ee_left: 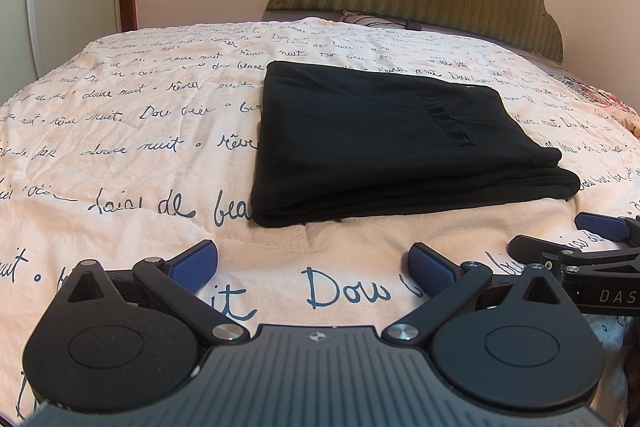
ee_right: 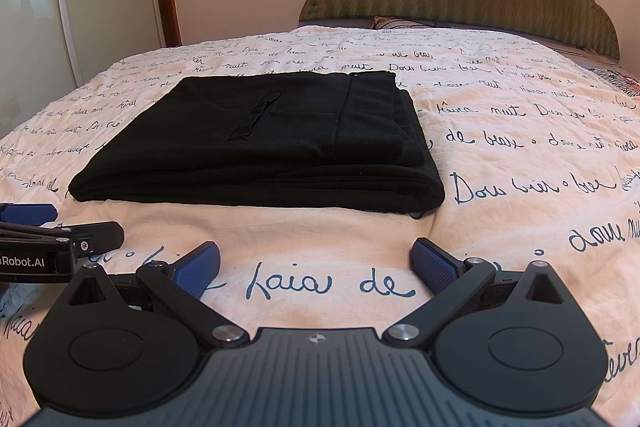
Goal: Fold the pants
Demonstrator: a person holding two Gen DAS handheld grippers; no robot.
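A: Where are the black pants?
B: Folded into a flat stack on the script-printed bedspread, ahead of both grippers.
A: The grippers?
B: The left gripper and right gripper sit spread wide, holding nothing, side by side over the bedspread.

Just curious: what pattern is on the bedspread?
Cream bedspread covered in dark blue handwritten script; clearest in the right wrist view.

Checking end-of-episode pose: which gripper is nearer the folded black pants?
Neither clearly. The left gripper and the right gripper both sit open just short of the folded black pants, touching nothing, left toward its left end, right toward its right.
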